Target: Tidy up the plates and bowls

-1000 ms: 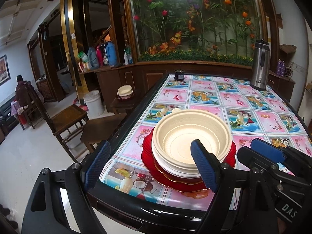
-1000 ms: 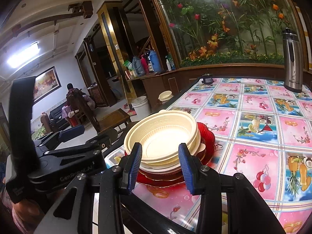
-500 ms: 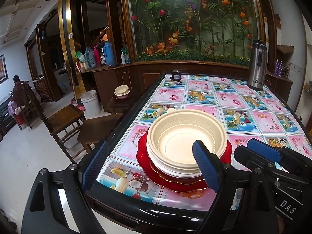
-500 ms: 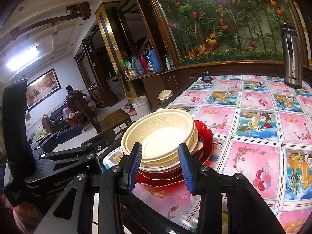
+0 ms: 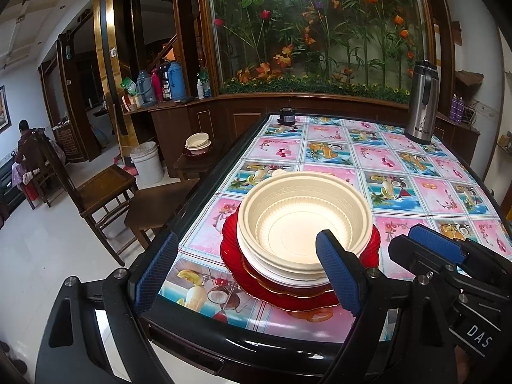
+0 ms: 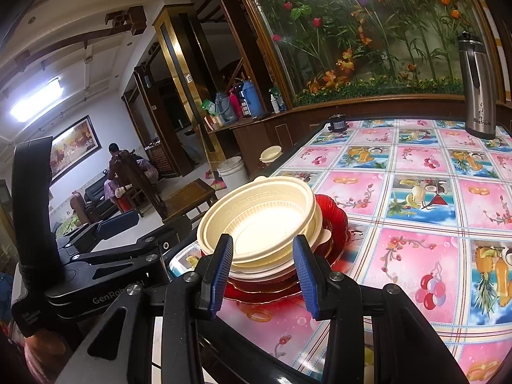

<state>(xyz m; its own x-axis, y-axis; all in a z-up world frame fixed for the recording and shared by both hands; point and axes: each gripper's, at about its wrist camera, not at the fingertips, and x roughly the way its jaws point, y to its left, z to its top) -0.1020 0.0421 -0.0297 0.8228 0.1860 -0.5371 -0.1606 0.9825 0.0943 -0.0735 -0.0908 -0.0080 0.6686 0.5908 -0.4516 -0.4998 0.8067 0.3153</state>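
Left gripper (image 5: 246, 273): blue-padded jaws are held wide apart, nothing between the pads. Right gripper (image 6: 264, 273): jaws are set at a narrower gap, likewise empty; no pad is seen pressing on anything.

Directly ahead of both, just past the fingertips: a stack of cream bowls (image 5: 304, 220) (image 6: 260, 220), nested, rims up. The stack is seated on red plates (image 5: 256, 275) (image 6: 332, 216), which lie flat near the table's close edge. In the left wrist view the right-hand pad overlaps the stack's near rim; whether it touches cannot be told.

Beneath: a table (image 5: 198, 345) (image 6: 416, 256) with a black glossy rim, covered by a cloth of pink and blue fruit squares.

To the right of the left gripper, the other gripper's body is seen just beside the plates; in the right wrist view the left one's black frame stands to the left.

Far end of the table: a steel flask (image 5: 421, 102) (image 6: 476, 86), upright at the far right corner; a small dark jar (image 5: 287, 116) (image 6: 336, 125), upright, further left on the far edge.

Off the table to the left: a wooden chair (image 5: 92, 188), a white bucket (image 5: 145, 162) on the floor, and a second set of cream bowls (image 5: 197, 142) on a low side table.

Behind everything: a glass panel with artificial flowers (image 5: 320, 25). A seated person (image 6: 116, 163) is seen far left, well apart.
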